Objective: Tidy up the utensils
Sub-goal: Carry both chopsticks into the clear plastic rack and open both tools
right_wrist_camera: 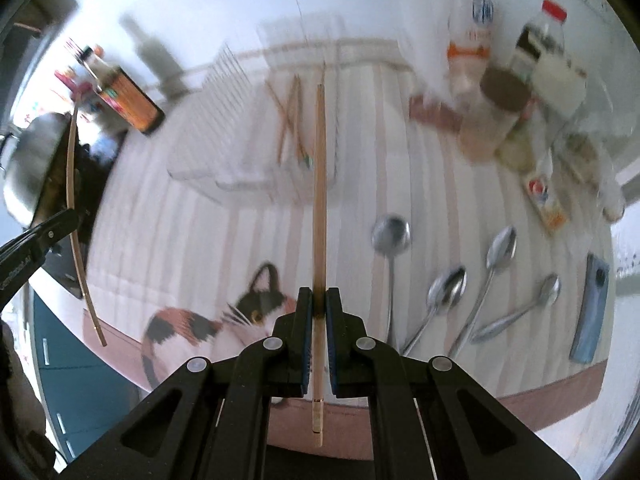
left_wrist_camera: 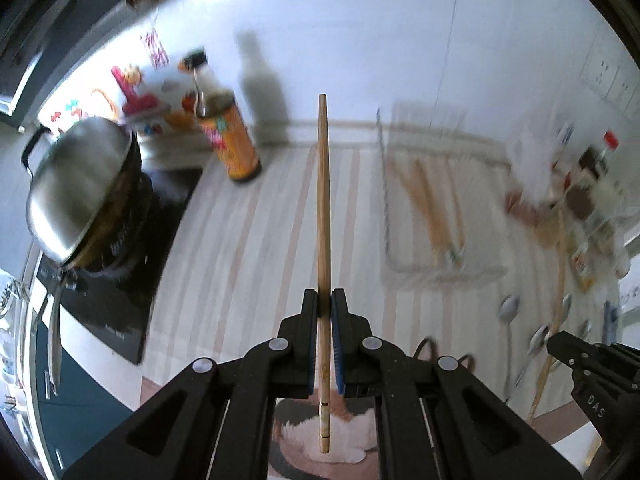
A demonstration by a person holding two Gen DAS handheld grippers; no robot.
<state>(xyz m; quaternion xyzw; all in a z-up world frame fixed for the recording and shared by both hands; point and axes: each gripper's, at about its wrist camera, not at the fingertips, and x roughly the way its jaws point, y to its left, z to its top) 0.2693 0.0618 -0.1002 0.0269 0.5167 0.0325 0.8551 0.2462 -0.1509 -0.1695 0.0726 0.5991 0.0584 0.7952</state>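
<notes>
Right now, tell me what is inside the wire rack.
A few wooden chopsticks lie crossed in the wire rack. Blur hides their exact count, and the chopstick in the right hand-held gripper covers part of the rack.

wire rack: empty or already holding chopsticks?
Holding some. The rack has several chopsticks lying inside, seen from both wrists. Exact count cannot be told through the blur.
</notes>
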